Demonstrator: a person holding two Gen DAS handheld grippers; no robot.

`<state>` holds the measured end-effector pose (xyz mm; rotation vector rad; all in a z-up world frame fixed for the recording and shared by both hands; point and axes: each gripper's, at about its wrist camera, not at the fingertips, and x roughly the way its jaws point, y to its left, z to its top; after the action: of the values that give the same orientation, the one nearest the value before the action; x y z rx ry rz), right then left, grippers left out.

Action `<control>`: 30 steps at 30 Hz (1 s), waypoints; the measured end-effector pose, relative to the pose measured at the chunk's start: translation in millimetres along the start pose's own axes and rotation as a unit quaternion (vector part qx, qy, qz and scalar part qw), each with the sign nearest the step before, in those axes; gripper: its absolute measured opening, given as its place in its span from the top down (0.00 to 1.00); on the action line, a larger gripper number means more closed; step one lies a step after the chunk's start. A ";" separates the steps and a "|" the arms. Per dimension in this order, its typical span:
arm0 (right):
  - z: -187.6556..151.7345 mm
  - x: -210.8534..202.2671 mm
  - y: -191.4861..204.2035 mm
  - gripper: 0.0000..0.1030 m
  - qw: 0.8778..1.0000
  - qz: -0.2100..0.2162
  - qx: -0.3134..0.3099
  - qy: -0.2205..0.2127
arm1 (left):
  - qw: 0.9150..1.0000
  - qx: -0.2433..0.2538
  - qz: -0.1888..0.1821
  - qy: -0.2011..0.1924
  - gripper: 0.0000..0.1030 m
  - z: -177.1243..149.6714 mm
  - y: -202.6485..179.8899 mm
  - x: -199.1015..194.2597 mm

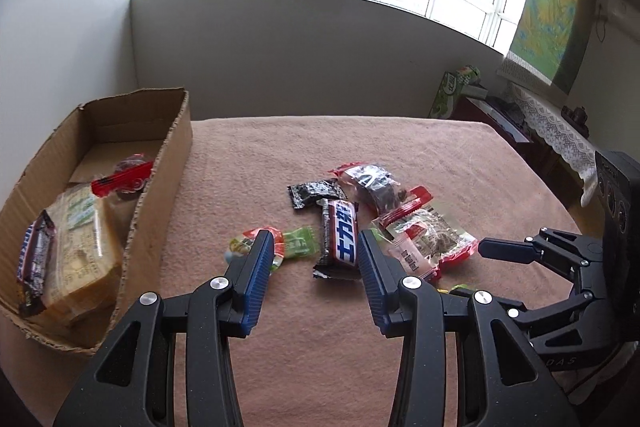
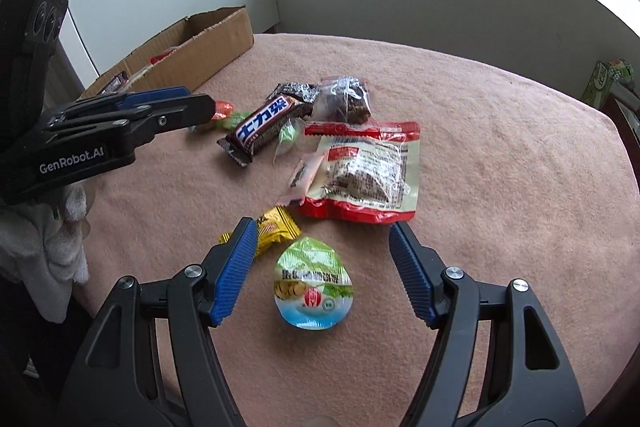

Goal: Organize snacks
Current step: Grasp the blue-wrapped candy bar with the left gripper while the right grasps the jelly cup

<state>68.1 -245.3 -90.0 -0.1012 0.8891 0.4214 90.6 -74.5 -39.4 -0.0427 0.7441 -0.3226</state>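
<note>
Black left tongs [image 2: 200,107] read "GenRobot.AI", near 士力架 choc bar [image 2: 266,129].

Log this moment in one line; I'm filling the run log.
left gripper: open, over chocolate bar | right gripper: open, over jelly cup | cardboard box: partly filled

box [image 1: 176,163]: open cardboard, sitting at cloth's left edge, holding a few packets
chocolate bar [image 2: 266,129]: brown wrapper, lying flat amid loose pile
red pouch [image 2: 368,171]: lying flat
jelly cup [image 2: 313,285]: lying lid-up, nearest, apart from pile
</note>
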 end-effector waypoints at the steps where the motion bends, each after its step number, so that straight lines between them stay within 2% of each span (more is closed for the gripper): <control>1: -2.8 -0.3 -1.2 0.31 1.000 0.002 0.000 0.002 | 1.000 0.001 -0.002 0.006 0.59 0.0 -2.7 4.7; 7: -17.6 -4.1 -8.5 0.31 1.000 0.013 0.010 0.009 | 1.000 -0.004 -0.007 0.026 0.59 2.8 -9.9 24.0; 14: -18.8 -2.2 -5.5 0.32 1.000 0.004 -0.001 0.006 | 0.999 0.005 0.000 0.054 0.60 2.6 -11.5 45.0; 16: -19.0 -1.2 0.0 0.42 1.000 -0.010 -0.016 0.007 | 0.998 0.008 0.001 0.059 0.60 1.9 -12.2 47.7; 19: -20.1 -1.1 7.6 0.50 0.999 -0.021 -0.034 0.006 | 0.998 0.006 0.002 0.063 0.61 2.1 -11.8 49.7; 21: -19.9 -1.4 9.8 0.56 0.999 -0.022 -0.035 0.005 | 0.998 0.006 -0.002 0.068 0.68 2.3 -11.3 51.4; 23: -19.3 -1.6 11.6 0.64 0.999 -0.021 -0.034 0.004 | 0.997 0.006 -0.002 0.071 0.71 2.2 -11.0 54.2; 30: -14.8 -1.2 8.9 0.66 1.000 -0.013 -0.025 0.002 | 0.997 0.017 0.003 0.068 0.74 1.2 -14.3 51.2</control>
<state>53.1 -241.3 -97.6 -0.1604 0.8800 0.4188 122.7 -103.7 -70.0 0.0145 0.8740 -0.3360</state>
